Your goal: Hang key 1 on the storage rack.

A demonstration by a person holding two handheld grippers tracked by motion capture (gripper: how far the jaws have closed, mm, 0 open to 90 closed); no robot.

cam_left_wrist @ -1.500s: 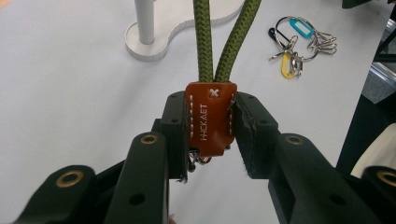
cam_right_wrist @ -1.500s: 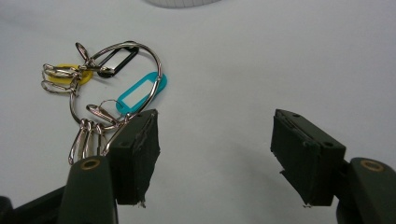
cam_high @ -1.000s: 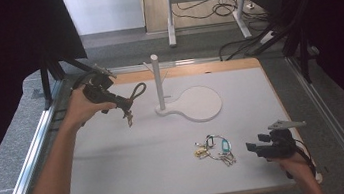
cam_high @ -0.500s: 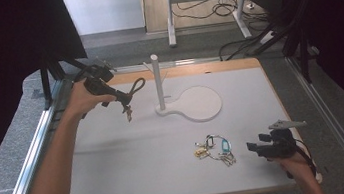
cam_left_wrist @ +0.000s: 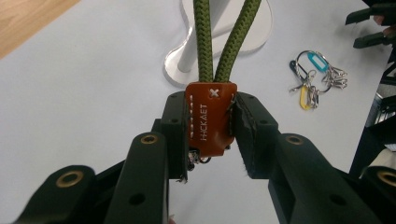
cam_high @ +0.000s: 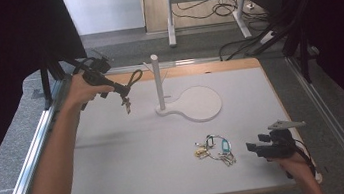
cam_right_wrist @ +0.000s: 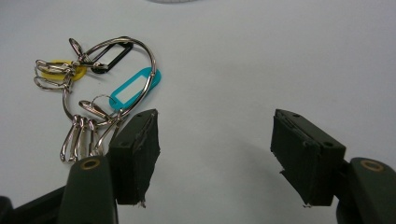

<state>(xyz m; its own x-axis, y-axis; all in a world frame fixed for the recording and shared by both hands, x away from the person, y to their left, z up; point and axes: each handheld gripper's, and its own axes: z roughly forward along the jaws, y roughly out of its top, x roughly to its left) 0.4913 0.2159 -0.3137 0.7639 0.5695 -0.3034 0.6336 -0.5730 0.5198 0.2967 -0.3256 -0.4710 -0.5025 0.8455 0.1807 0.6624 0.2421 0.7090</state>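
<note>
Since the earlier frames, the left gripper has risen and shifted toward the far left of the table, carrying the lanyard with it; the right gripper has stayed where it was.

Left gripper: the jaws are clamped on the lanyard's brown leather tab, one jaw on each side edge. Two strands of green cord leave the top of the tab and run straight ahead of the jaws. In the high view the cord forms a loop just beyond the jaws, and a small metal clip hangs below them, clear of the table. The white post stands ahead of the jaws, apart from the loop. It rises from a white base.

Right gripper: the jaws stand wide apart and hold nothing. It sits low at the near right of the table. The key ring lies flat on the table just ahead of the jaws, on the left jaw's side. It carries a teal tag, a black tag, a yellow tag and several metal clips. Contact between the left jaw and the ring cannot be determined.
</note>
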